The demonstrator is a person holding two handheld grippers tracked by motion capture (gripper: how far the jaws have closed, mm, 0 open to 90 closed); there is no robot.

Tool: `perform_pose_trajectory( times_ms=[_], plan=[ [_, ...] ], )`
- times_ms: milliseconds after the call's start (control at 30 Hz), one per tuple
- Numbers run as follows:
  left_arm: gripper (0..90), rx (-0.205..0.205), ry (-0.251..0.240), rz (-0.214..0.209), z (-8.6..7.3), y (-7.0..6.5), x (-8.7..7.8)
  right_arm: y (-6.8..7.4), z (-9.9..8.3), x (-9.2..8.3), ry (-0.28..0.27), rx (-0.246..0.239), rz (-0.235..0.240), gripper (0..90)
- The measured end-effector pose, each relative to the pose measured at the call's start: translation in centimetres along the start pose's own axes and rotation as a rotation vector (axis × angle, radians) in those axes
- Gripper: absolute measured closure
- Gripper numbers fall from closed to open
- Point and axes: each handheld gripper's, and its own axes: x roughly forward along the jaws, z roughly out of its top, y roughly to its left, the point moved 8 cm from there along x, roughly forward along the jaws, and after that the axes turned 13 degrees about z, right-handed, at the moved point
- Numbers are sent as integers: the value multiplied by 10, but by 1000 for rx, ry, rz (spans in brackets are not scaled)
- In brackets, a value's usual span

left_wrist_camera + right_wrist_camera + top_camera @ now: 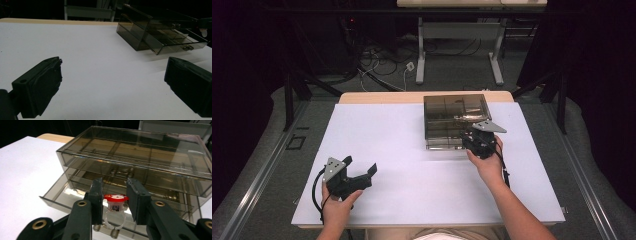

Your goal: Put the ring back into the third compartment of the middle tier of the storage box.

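One white rectangular table (pixel 377 150) carries one smoky transparent plastic drawer box (pixel 455 112) at its far right, bottom drawer (pixel 60 195) pulled out, contents murky. Bare room lies left, where the left gripper (pixel 357 172) rests, jaws apart. The right gripper (pixel 115 195) clamps one red-topped clear plastic ring (pixel 115 203) over the drawer.

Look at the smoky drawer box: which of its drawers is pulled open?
The bottom drawer of the box. It juts out toward the right tongs, while the upper drawer sits flush inside.
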Motion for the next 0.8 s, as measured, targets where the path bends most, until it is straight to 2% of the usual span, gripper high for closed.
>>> perform_pose_trajectory(
  times_ms=[800],
  plan=[
    [13,-1,0,1,0,0,0,-29,-3,0,13,36,-53,671]
  ],
)
